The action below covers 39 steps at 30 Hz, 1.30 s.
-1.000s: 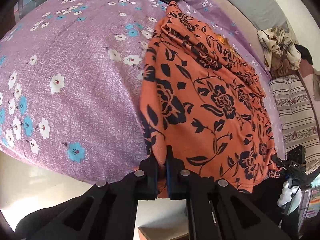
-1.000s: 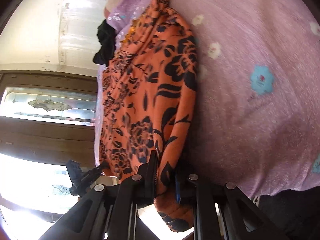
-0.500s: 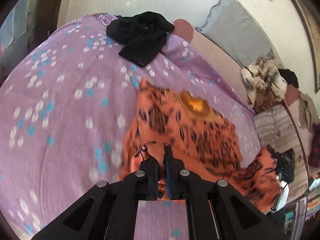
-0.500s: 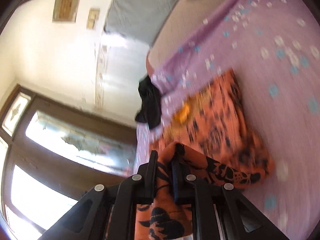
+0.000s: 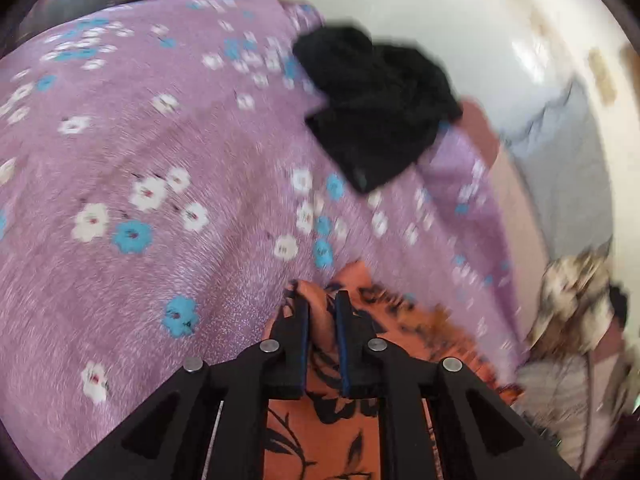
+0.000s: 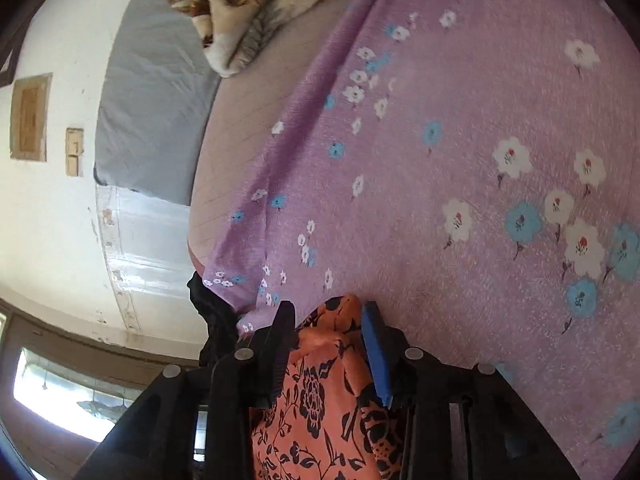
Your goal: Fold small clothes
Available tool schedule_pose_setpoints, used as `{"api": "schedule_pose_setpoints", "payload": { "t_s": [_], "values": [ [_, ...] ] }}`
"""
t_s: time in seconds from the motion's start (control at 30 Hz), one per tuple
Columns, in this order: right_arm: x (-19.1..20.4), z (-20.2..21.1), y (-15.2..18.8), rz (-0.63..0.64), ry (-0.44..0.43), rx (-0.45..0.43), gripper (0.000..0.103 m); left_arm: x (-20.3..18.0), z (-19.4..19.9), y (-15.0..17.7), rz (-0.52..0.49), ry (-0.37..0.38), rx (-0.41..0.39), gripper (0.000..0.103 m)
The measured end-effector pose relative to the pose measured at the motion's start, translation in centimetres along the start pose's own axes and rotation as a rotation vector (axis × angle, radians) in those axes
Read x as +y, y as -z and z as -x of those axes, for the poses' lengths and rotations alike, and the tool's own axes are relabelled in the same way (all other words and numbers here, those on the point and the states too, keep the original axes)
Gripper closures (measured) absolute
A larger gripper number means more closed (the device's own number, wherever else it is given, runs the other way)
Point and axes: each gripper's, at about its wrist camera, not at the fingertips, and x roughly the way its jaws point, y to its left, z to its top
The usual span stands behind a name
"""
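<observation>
An orange garment with a black flower print (image 5: 320, 432) lies folded over itself on the purple flowered bedsheet (image 5: 160, 160). Its folded edge sits between the fingers of my left gripper (image 5: 319, 296), whose jaws are opening with the cloth loose in a narrow gap. In the right wrist view the same garment (image 6: 320, 400) bunches between the fingers of my right gripper (image 6: 329, 308). Those jaws are opening wider, and the blue pad (image 6: 376, 360) stands clear of the cloth. Both grippers hover low over the sheet (image 6: 440, 160).
A crumpled black garment (image 5: 376, 96) lies on the far part of the bed and peeks in beside my right gripper (image 6: 212, 312). A grey cushion (image 6: 148, 100) leans on the wall. A beige patterned blanket (image 6: 240, 0) is heaped at the bed's far side.
Both grippers carried the garment's near edge up and across the bed, folding it over the far part. Both pairs of jaws, shut on the cloth before, have now parted.
</observation>
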Motion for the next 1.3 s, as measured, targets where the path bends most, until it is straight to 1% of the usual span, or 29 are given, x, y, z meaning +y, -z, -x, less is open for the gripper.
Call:
{"api": "schedule_pose_setpoints", "payload": {
  "t_s": [0.03,0.07,0.1,0.13,0.17,0.2,0.27,0.33,0.37,0.4,0.43,0.47,0.5,0.53,0.57,0.6,0.63,0.67,0.73,0.8,0.83,0.9,0.93,1.0,1.07,1.1,1.17,1.23,1.3],
  "values": [
    [1.0,0.0,0.5,0.04,-0.004,0.011,0.064,0.1,1.9,0.2,0.015,0.003,-0.079,0.074],
    [1.8,0.0,1.0,0.089,0.001,0.023,0.064,0.0,4.0,0.6,0.021,-0.01,-0.159,0.05],
    [2.9,-0.3,1.8,0.144,0.01,0.037,0.064,-0.1,6.1,1.0,0.023,-0.044,-0.228,0.032],
    [3.8,-0.7,2.8,0.194,0.013,0.057,0.064,-0.4,7.8,1.8,0.024,-0.071,-0.274,0.028],
    [4.7,-1.2,3.7,0.238,0.009,0.087,0.064,-0.7,9.3,2.9,0.022,-0.091,-0.297,0.026],
    [5.3,-1.6,4.6,0.268,0.006,0.115,0.064,-1.0,10.1,3.9,0.013,-0.106,-0.283,0.026],
    [6.0,-2.3,6.5,0.323,0.018,0.148,0.064,-1.8,10.5,6.5,-0.029,-0.139,-0.204,0.026],
    [6.9,-3.5,8.0,0.385,0.039,0.184,0.064,-2.4,9.7,9.6,-0.094,-0.233,-0.141,0.025],
    [7.0,-4.2,8.5,0.406,0.057,0.2,0.064,-2.5,8.9,10.4,-0.126,-0.301,-0.108,0.024],
    [6.8,-4.9,8.8,0.416,0.097,0.209,0.064,-2.3,7.0,10.9,-0.163,-0.368,-0.05,0.024],
    [6.0,-5.5,8.8,0.406,0.146,0.217,0.064,-1.9,5.4,11.0,-0.188,-0.41,0.012,0.024],
    [5.1,-6.1,8.8,0.384,0.209,0.23,0.064,-1.1,3.6,11.0,-0.204,-0.471,0.08,0.024],
    [4.0,-6.7,8.8,0.36,0.291,0.246,0.066,-0.5,2.7,10.7,-0.205,-0.506,0.114,0.019],
    [3.5,-6.8,9.1,0.353,0.3,0.253,0.065,-0.5,2.6,10.4,-0.204,-0.502,0.104,0.018],
    [4.0,-6.7,9.5,0.381,0.31,0.241,0.065,-0.8,3.0,9.9,-0.2,-0.5,0.091,0.018],
    [5.5,-6.5,10.5,0.459,0.322,0.24,0.064,-1.1,3.5,9.2,-0.203,-0.484,0.073,0.018],
    [7.0,-6.6,11.6,0.533,0.302,0.246,0.064,-1.4,4.0,8.6,-0.206,-0.469,0.047,0.018],
    [8.8,-6.7,13.3,0.612,0.246,0.263,0.064,-1.5,4.6,8.0,-0.202,-0.465,0.02,0.018],
    [11.4,-8.1,16.4,0.688,0.133,0.336,0.064,-1.1,5.5,6.5,-0.168,-0.478,-0.023,0.018],
    [13.6,-11.0,19.8,0.719,0.047,0.443,0.064,-0.2,6.1,5.4,-0.133,-0.492,-0.034,0.018],
    [14.4,-12.6,21.4,0.726,0.025,0.492,0.064,0.3,6.3,5.0,-0.122,-0.507,-0.037,0.018],
    [15.9,-16.8,24.7,0.759,0.018,0.578,0.064,1.6,6.7,4.5,-0.096,-0.568,-0.04,0.018],
    [16.5,-18.5,26.2,0.788,0.027,0.606,0.064,1.4,6.8,4.8,-0.081,-0.582,-0.035,0.018],
    [17.9,-23.2,28.4,0.825,0.049,0.639,0.064,2.2,6.2,5.1,-0.061,-0.563,0.004,0.018],
    [19.4,-27.0,29.1,0.836,0.07,0.607,0.063,2.2,5.4,5.2,-0.087,-0.556,0.044,0.018],
    [20.2,-29.0,28.8,0.847,0.096,0.556,0.065,2.0,5.1,5.3,-0.106,-0.565,0.05,0.018],
    [21.2,-30.9,27.6,0.819,0.118,0.458,0.065,1.4,4.6,5.4,-0.141,-0.568,0.058,0.018],
    [21.8,-30.3,25.5,0.768,0.106,0.353,0.065,0.9,4.4,5.6,-0.163,-0.545,0.06,0.018],
    [21.7,-28.1,23.7,0.734,0.079,0.311,0.065,0.3,4.0,5.6,-0.182,-0.532,0.058,0.018]
  ]
}}
